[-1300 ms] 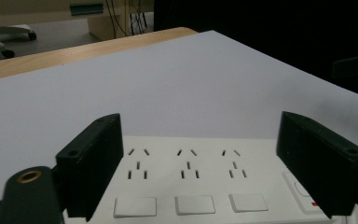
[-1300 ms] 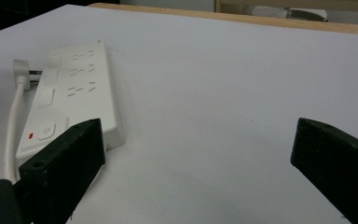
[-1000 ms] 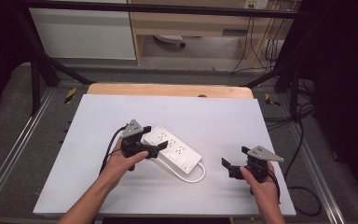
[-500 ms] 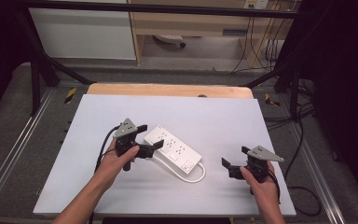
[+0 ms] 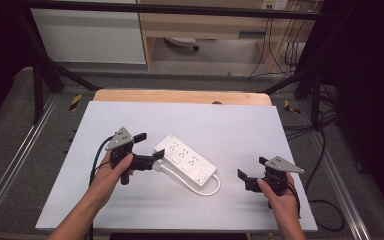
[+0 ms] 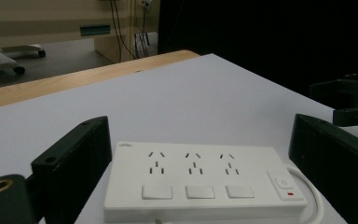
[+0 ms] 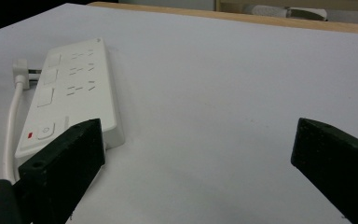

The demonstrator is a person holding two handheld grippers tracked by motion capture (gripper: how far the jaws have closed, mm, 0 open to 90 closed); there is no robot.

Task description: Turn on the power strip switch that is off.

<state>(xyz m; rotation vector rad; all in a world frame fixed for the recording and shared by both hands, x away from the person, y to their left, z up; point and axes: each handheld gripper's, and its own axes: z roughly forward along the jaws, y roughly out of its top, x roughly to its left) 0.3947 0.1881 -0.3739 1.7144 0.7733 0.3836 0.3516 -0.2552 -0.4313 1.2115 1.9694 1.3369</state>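
Two grippers are resting low over a white table (image 5: 230, 125), one at each side of a white power strip (image 5: 185, 160). The left gripper (image 5: 147, 147) is sitting just beside the strip's upper-left end, jaws spread wide and gripping nothing. The strip is lying flat near the table's middle, its long axis running diagonally from upper left to lower right, with the switch end pointing toward the right gripper (image 5: 250, 172) and its white cable (image 5: 207, 190) looping along the near side. The left gripper view is showing three sockets and three buttons; the right gripper view is showing the plug (image 7: 21, 72) lying beside the strip's far end. The right gripper is standing apart from the strip, jaws wide and empty.
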